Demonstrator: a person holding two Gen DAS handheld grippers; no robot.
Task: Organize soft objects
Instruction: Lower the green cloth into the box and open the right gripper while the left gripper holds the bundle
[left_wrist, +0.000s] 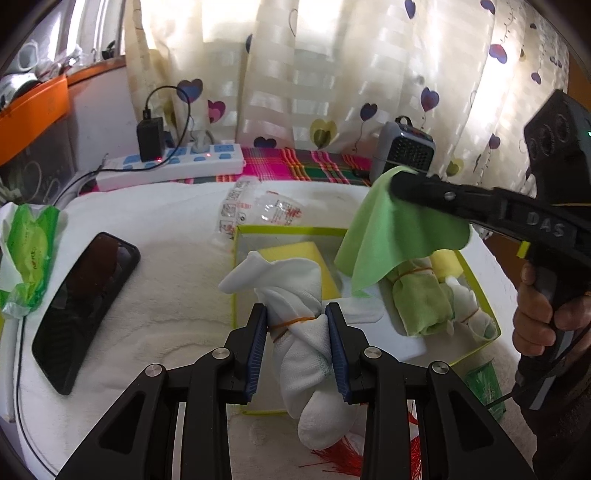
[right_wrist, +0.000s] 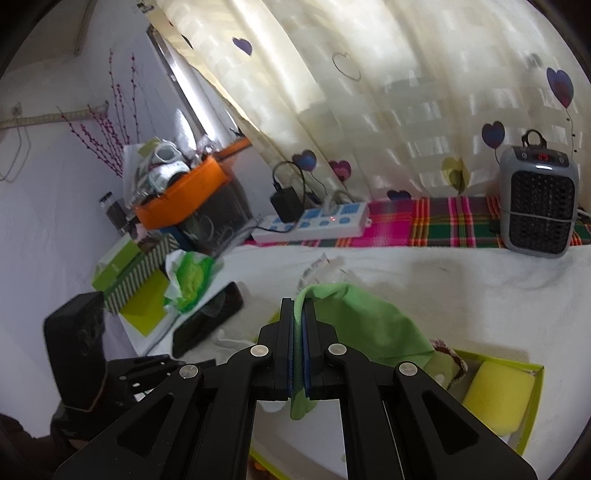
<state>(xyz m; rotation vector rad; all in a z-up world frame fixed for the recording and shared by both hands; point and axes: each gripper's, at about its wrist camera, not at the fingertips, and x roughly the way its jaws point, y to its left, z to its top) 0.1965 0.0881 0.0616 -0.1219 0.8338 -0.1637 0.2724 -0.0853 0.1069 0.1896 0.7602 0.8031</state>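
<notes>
My left gripper (left_wrist: 297, 325) has its jaws clenched on a white sock roll (left_wrist: 306, 354) above the box (left_wrist: 288, 230); my right gripper (right_wrist: 297, 314) pinches a green cloth (right_wrist: 365, 325) hanging over it.

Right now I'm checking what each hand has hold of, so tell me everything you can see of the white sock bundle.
The white sock bundle looks like soft knit cloth, rolled up and tied round the middle with a thin orange rubber band. It stands roughly upright, a loose flap at the top and a rounded end hanging below. The left gripper is shut on it at the band, blue pads pressing both sides. It hangs over the near edge of the yellow-green box, in front of a yellow sponge.
</notes>
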